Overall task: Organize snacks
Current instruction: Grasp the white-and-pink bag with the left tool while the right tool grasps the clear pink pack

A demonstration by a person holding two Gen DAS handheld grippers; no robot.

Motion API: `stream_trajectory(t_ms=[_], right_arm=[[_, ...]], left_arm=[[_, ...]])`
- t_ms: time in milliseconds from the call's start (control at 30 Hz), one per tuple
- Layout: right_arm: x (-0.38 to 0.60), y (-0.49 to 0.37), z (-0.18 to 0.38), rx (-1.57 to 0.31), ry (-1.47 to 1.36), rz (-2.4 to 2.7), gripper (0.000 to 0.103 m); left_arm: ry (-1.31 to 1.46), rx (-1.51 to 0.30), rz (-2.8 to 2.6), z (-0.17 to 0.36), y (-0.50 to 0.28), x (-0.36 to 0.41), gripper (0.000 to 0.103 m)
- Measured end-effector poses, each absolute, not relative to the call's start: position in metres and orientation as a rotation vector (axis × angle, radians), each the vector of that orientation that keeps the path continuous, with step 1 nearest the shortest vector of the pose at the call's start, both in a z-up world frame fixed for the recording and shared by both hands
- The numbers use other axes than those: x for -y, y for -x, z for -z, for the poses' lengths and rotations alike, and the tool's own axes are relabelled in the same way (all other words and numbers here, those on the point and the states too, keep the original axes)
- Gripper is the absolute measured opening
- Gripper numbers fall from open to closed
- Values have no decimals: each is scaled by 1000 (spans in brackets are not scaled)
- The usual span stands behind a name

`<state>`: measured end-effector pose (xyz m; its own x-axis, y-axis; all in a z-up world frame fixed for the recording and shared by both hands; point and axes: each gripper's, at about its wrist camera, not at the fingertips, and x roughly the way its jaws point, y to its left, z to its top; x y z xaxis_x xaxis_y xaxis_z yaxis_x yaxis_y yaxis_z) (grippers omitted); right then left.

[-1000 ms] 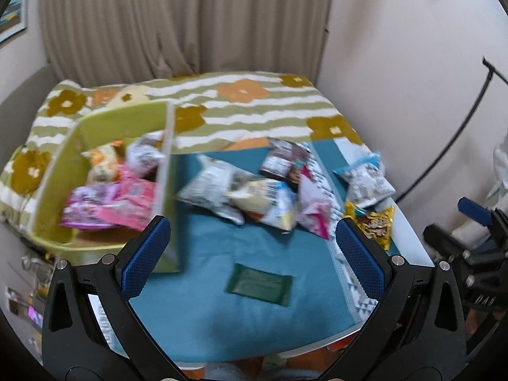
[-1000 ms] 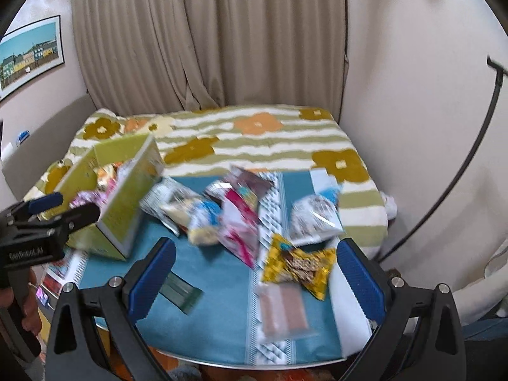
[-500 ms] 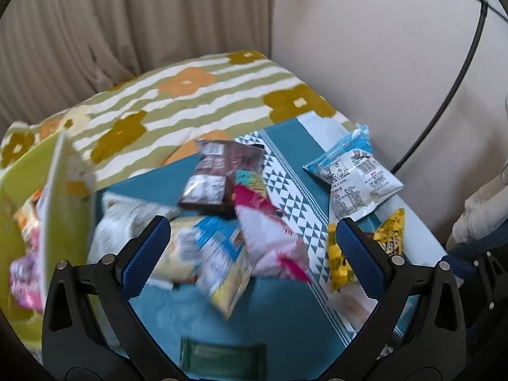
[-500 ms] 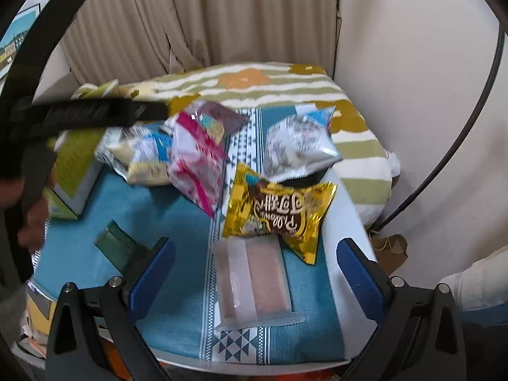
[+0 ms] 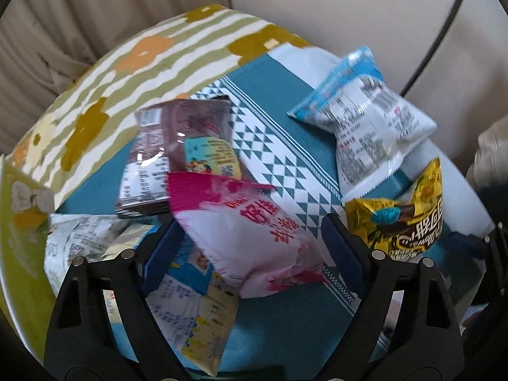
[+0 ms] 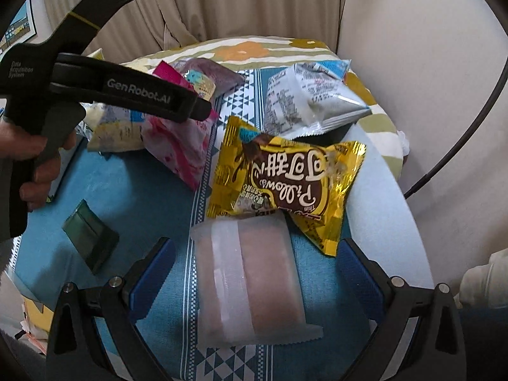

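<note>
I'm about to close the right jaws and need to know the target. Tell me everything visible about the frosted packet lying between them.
The frosted packet is a flat, translucent plastic wrapper with a brownish bar showing through and a paler strip down its length. Its near end is crimped and serrated. It lies flat on the blue tablecloth, lengthwise between the open jaws of the right gripper, untouched by them. Its far end meets the yellow snack bag; whether they overlap is unclear.

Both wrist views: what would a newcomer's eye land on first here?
The gold packet stands out, lying mid-table just beyond a frosted bar framed by the open right tongs. In the left view, a pink-and-white bag fills the gap of the open left tongs, atop a heap of snacks.
</note>
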<state>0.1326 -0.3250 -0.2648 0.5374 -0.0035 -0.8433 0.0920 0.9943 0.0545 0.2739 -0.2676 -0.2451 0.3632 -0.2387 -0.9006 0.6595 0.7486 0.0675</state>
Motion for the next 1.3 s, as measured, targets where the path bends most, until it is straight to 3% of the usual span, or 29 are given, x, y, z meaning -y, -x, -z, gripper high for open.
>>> stream_trajectory(t_ms=[167, 333, 467, 567, 933, 1300], right_arm=[[327, -137, 273, -1021, -96, 55, 100], [327, -143, 278, -1038, -98, 47, 90], [327, -141, 281, -1044, -96, 46, 88], [324, -138, 284, -1045, -90, 47, 86], [312, -128, 289, -1074, -80, 17, 63], [306, -121, 270, -1052, -75, 21, 60]], left_arm=[[-536, -1064, 618, 259, -268, 274, 73], [-551, -1046, 624, 257, -266, 273, 60], [-564, -1026, 625, 254, -263, 272, 47], [-565, -1021, 629, 253, -262, 273, 43], [-519, -999, 617, 238, -254, 265, 40], [-471, -960, 599, 208, -240, 247, 40]])
